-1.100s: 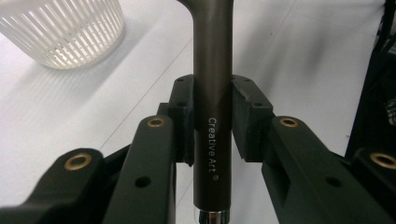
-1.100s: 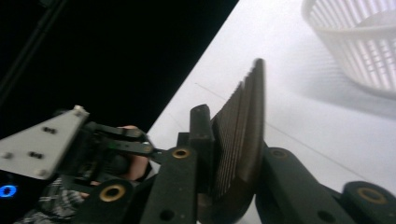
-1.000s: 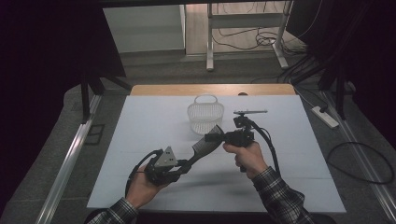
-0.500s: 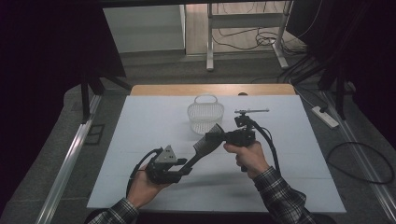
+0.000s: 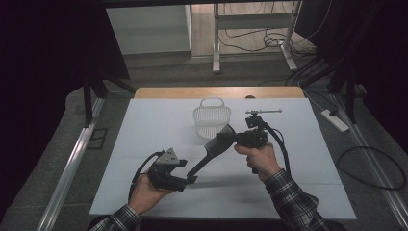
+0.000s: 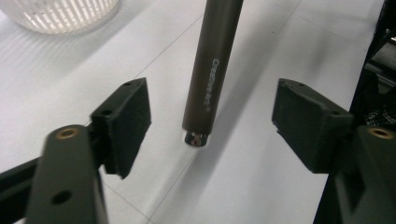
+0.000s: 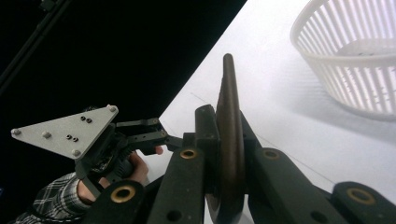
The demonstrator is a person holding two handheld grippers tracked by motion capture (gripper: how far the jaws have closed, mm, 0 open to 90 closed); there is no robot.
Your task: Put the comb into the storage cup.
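One brush [image 5: 208,153], clamped by right gripper [image 5: 222,140], slants handle-first between left gripper's [image 5: 191,179] wide-open jaws.

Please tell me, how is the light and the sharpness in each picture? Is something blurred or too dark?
High view: the white table is lit, the surroundings nearly black. Left gripper view: the brush handle is sharp with readable print; the near arm of the left gripper is blurred. Right gripper view: the basket is bright and soft; the left half is dark.
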